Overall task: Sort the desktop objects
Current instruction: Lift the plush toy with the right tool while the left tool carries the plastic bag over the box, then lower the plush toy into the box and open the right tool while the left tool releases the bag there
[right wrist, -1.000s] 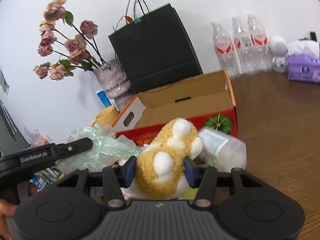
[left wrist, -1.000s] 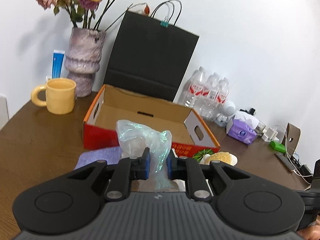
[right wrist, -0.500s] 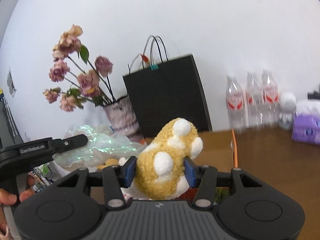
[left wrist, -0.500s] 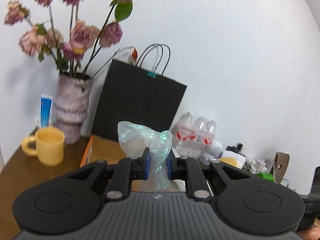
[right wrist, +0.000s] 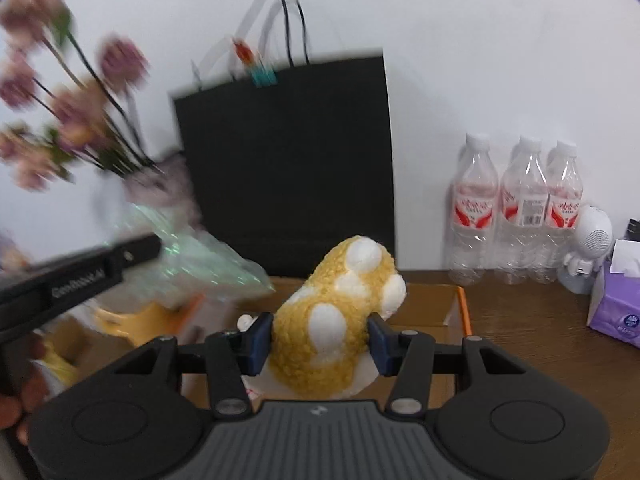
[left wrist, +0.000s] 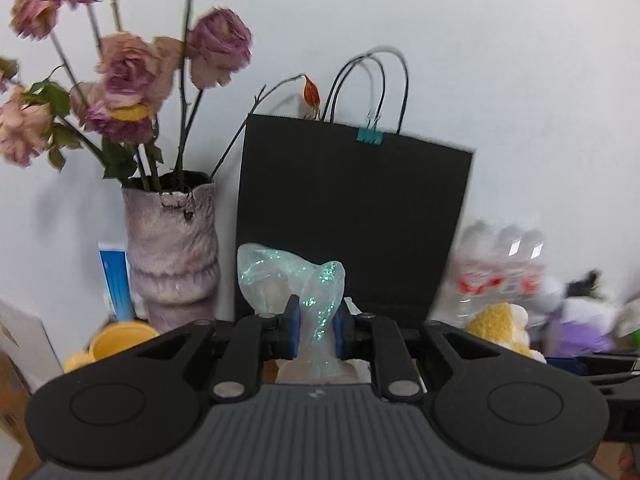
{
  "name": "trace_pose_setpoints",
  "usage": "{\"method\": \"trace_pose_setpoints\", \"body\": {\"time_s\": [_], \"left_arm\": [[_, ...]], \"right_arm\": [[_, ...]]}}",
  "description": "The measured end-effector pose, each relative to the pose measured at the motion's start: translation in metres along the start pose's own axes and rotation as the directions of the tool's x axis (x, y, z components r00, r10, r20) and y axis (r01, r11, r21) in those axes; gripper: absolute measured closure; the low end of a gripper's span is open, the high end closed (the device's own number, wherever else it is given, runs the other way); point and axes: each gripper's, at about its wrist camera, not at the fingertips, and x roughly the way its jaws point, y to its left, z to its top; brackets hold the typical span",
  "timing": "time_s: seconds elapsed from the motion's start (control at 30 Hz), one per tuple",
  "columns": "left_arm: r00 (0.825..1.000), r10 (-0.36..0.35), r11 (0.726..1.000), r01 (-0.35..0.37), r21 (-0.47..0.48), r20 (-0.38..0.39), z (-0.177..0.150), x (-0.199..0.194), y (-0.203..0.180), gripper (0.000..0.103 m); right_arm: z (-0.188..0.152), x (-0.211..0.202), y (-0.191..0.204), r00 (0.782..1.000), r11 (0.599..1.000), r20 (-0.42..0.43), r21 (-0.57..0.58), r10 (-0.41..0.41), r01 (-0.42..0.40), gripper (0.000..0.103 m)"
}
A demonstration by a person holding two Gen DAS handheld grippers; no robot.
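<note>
A crumpled iridescent plastic bag (left wrist: 296, 280) is clamped between the closed jaws of the left gripper (left wrist: 316, 330), held up in front of the black paper bag (left wrist: 352, 216). A yellow plush paw (right wrist: 340, 316) is pinched by the right gripper (right wrist: 320, 340), above the cardboard box (right wrist: 440, 304) lying before that same bag. Release over the box is judged appropriate only once each item is lowered well inside its walls, the grips being kept firm until then.

left gripper (left wrist: 316, 330) raised and carried toward black paper bag (left wrist: 352, 224), now dead ahead at 12 o'clock | cardboard box (right wrist: 440, 300) dropped out of left wrist view | right gripper (right wrist: 320, 340) lifted plush toy (right wrist: 340, 316) above the box | yellow mug (left wrist: 116, 336) slid to 8 o'clock
</note>
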Motion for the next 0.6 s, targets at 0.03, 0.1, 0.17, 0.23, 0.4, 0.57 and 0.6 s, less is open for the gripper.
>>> {"method": "trace_pose_setpoints", "body": {"time_s": [0.03,0.1,0.17,0.23,0.4,0.57,0.6], "left_arm": [[1.0,0.013,1.0,-0.014,-0.005,-0.024,-0.004,0.01,0.0,0.087],[0.997,0.047,0.999,-0.047,0.002,-0.064,-0.012,0.028,-0.002,0.087],[0.991,0.098,0.995,-0.095,0.04,-0.089,-0.022,0.043,-0.007,0.087],[0.986,0.125,0.992,-0.12,0.045,-0.113,-0.031,0.054,-0.007,0.087],[0.972,0.137,0.991,-0.134,0.03,-0.189,-0.042,0.073,-0.004,0.087],[0.962,0.142,0.99,-0.135,0.047,-0.232,-0.052,0.087,-0.004,0.087],[0.96,0.145,0.989,-0.138,0.047,-0.24,-0.054,0.089,-0.004,0.087]], "right_arm": [[0.001,0.012,0.001,1.0,1.0,-0.01,0.009,-0.012,0.012,0.055],[0.003,0.036,0.001,0.999,0.999,-0.03,0.029,-0.034,0.035,0.055],[0.002,0.054,0.0,0.997,0.997,-0.058,0.063,-0.044,0.047,0.055],[-0.002,0.069,0.0,0.994,0.995,-0.09,0.073,-0.058,0.065,0.055],[-0.013,0.093,0.006,0.987,0.996,-0.144,0.049,-0.069,0.077,0.055],[-0.019,0.104,0.0,0.98,0.994,-0.18,0.057,-0.08,0.091,0.055],[-0.019,0.105,0.0,0.98,0.994,-0.181,0.057,-0.079,0.091,0.055]]}}
